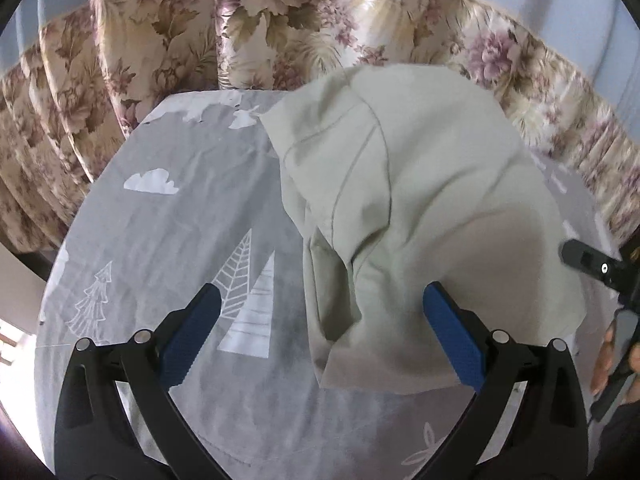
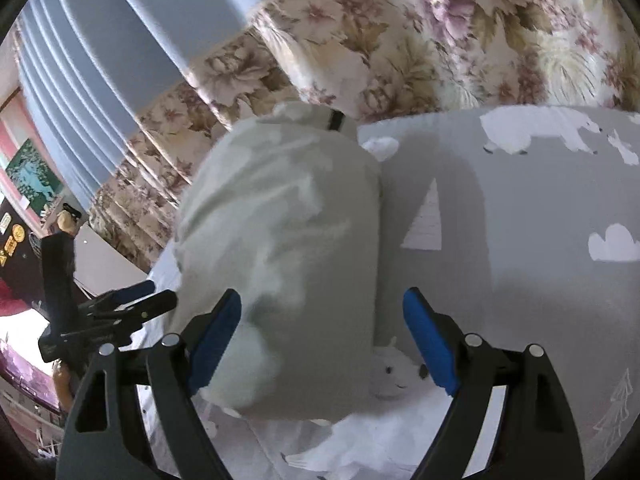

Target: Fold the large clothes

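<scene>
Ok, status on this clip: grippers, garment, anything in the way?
Left gripper open, right gripper open, neither gripping. Pale green garment lies part-folded on the grey printed sheet. Nothing blocking it.

The pale green folded cotton garment (image 1: 420, 208) lies on the grey printed bedsheet (image 1: 180, 208) of the bed, toward its far edge, behind which hangs the floral pleated curtain (image 1: 280, 20), with both grippers near its near hem.

The pale green garment (image 1: 420, 200) is matt, creased cloth; the grey bedsheet (image 1: 180, 220) is soft printed fabric; the floral curtain (image 1: 280, 20) looks slightly glossy.
</scene>
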The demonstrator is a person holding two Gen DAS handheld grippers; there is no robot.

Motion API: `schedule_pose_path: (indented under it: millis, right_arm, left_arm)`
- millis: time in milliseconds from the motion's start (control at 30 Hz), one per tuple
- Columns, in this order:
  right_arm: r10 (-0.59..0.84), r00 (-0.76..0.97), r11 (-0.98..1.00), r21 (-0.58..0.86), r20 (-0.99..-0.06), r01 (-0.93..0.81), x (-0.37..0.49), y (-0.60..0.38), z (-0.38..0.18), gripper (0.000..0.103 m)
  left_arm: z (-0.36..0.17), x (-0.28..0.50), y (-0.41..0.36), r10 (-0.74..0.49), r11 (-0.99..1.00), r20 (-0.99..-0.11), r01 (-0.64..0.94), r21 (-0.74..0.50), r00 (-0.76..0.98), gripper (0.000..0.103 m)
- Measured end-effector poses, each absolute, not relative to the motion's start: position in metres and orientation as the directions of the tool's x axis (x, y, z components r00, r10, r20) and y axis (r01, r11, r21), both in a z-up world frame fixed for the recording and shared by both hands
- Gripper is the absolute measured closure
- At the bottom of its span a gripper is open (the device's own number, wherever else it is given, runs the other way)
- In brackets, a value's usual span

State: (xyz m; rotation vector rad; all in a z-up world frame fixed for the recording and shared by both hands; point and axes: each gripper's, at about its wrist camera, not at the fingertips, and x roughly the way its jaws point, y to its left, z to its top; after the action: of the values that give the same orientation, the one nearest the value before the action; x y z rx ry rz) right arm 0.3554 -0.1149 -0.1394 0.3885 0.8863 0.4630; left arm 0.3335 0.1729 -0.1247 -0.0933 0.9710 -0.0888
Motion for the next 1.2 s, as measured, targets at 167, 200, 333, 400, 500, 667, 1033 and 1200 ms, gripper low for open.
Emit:
schedule_pose_path:
  millis: [167, 200, 333, 400, 500, 667, 1033, 1200]
  right_arm:
    - [0.535, 0.55, 0.833, 0.51, -0.642, -0.215, 0.36, -0.113, -0.138, 0.019]
    - [0.533, 0.549, 0.835, 0.506, -0.644, -0.218, 0.36, -0.112, -0.139, 0.019]
    - [0.517, 0.543, 0.847, 0.485, -0.661, -0.216, 0.362, -0.113, -0.142, 0.019]
    - [0.516, 0.54, 0.848, 0.487, -0.665, -0.21, 0.363, -0.116, -0.144, 0.019]
    - [0.522, 0.524, 0.844, 0.496, -0.674, -0.203, 0.367, -0.119, -0.148, 0.019]
    - [0.531, 0.517, 0.841, 0.493, -0.671, -0.224, 0.369, -0.115, -0.151, 0.018]
    - [0.448, 0.625, 0.876, 0.453, -0.639, -0.166, 0.361, -0.113, -0.158, 0.018]
    - [0.567, 0.498, 0.816, 0.531, -0.657, -0.228, 0.356, -0.098, -0.167, 0.018]
  left_arm:
    - [-0.148, 0.355, 0.177, -0.3, 0.946, -0.832, 0.031, -0.324, 0.466, 0.003]
    - [-0.151, 0.355, 0.174, -0.309, 0.942, -0.83, 0.03, -0.334, 0.465, 0.003]
    - [-0.159, 0.353, 0.165, -0.398, 0.902, -0.797, 0.035, -0.43, 0.455, 0.003]
    - [-0.166, 0.348, 0.153, -0.489, 0.86, -0.774, 0.07, -0.506, 0.402, 0.003]
    - [-0.167, 0.34, 0.138, -0.413, 0.907, -0.8, 0.114, -0.406, 0.435, 0.003]
    - [-0.169, 0.339, 0.149, -0.406, 0.91, -0.81, 0.105, -0.401, 0.423, 0.003]
    - [-0.165, 0.356, 0.114, -0.446, 0.895, -0.777, 0.188, -0.405, 0.444, 0.032]
    - [-0.158, 0.354, 0.113, -0.456, 0.889, -0.781, 0.244, -0.387, 0.426, 0.041]
